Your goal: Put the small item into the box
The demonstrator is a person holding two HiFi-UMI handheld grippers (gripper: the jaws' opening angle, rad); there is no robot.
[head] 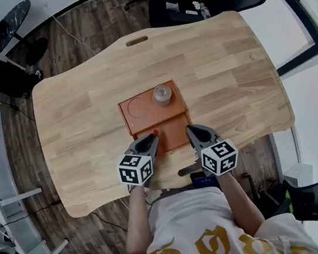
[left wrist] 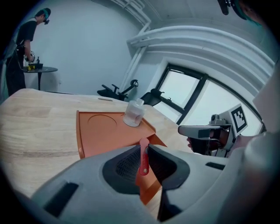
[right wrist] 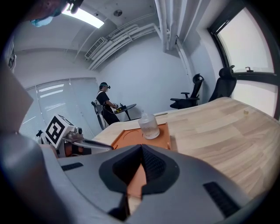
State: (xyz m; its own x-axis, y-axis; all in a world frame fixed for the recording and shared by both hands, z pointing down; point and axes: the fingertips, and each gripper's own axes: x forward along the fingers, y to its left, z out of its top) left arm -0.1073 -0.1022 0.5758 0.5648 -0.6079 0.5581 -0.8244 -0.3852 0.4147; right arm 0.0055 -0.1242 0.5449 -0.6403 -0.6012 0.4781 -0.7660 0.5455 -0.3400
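Left gripper (left wrist: 145, 148) clamped on small red item (left wrist: 143, 162) at box (left wrist: 98, 138) near edge. Item looked light, stiff, thin; best held by flat sides. Right gripper (right wrist: 141, 148) closed, empty.

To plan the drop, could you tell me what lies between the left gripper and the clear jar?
Only bare floor of the orange box separates the left gripper from the clear jar; the left gripper view shows it.

I get even, bright light: a ceiling strip (right wrist: 85, 16) glares in the right gripper view, and windows (left wrist: 186, 94) wash out pale. All views bend hard at dark, vignetted edges; the nearest surfaces look soft
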